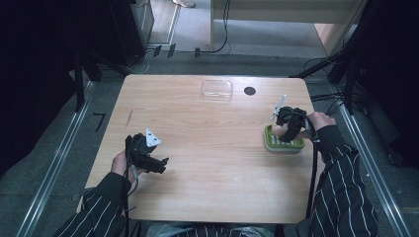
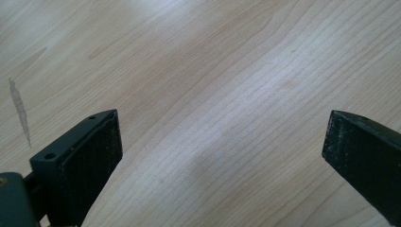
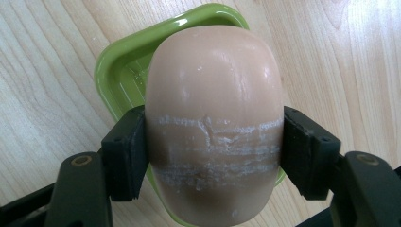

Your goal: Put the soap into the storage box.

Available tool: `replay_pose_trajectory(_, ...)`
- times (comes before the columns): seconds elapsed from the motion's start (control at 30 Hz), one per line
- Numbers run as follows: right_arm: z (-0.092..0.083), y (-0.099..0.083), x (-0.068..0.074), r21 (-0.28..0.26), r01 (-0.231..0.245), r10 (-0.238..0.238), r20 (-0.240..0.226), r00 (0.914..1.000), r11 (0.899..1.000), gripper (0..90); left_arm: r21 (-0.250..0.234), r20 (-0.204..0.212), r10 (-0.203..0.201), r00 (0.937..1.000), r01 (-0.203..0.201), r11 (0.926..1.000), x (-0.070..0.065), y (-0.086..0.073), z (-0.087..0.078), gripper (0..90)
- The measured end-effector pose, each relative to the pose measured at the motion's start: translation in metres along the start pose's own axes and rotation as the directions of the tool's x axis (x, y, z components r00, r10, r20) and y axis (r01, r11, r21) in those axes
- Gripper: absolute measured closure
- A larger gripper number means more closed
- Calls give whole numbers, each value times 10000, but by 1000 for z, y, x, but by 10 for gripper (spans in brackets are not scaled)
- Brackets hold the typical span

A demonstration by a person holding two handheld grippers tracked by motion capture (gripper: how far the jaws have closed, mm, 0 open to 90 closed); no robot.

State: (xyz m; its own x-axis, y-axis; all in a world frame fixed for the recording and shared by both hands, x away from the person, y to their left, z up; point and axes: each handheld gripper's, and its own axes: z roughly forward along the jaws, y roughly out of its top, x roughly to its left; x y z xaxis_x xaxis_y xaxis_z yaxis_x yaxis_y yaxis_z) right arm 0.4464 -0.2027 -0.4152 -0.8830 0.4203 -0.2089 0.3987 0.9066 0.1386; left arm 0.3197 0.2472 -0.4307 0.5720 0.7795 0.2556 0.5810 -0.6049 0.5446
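Item one: a pale peach, rounded oval bar of soap, scored with whitish scrape lines across its middle, clamped on its two long sides by the black pads of the right hand-held gripper; the jaws are drawn in snug against the bar, each pad pressing flat on it. Item two: a glossy lime-green, rounded-rectangular plastic soap dish with a white ribbed insert, lying directly under the soap; whether the bar rests on the dish or is held just above it cannot be told. In the high view the dish sits at about 3 o'clock on the worktop, near the right edge, with the right hand-held gripper over it and the soap a small pale patch between its jaws. Item three: the light, wood-grain rectangular worktop with rounded corners. Item four: the left hand-held gripper, at about 8 o'clock on the worktop, well apart from the dish; in its own view the two black jaws stand wide apart over bare wood grain with nothing between them. Item five: a clear, shallow rectangular plastic lid or tray at 12 o'clock near the far edge. Item six: a small round black disc just beside it at about 1 o'clock. Both forearms wear dark sleeves with thin white stripes.
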Motion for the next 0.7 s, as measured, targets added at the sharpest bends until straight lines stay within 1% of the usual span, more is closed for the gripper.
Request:
replay_pose_trajectory(0.2,4,0,1,-35,79,-79,-98,9999,10000,334,0,-2,22,10000,-22,10000,0,0,0,0)
replay_pose_trajectory(0.33,6,0,1,61,75,-74,-139,9999,10000,334,-3,-8,29,10000,-29,10000,0,0,-1,0)
replay_pose_trajectory(0.57,10,-1,0,109,56,-54,-164,9999,9999,334,-1,-5,14,10000,-14,10000,0,0,0,0)
replay_pose_trajectory(0.7,14,0,-1,88,123,-121,-152,9998,9999,334,-10,3,16,10000,-16,10000,0,0,0,0)
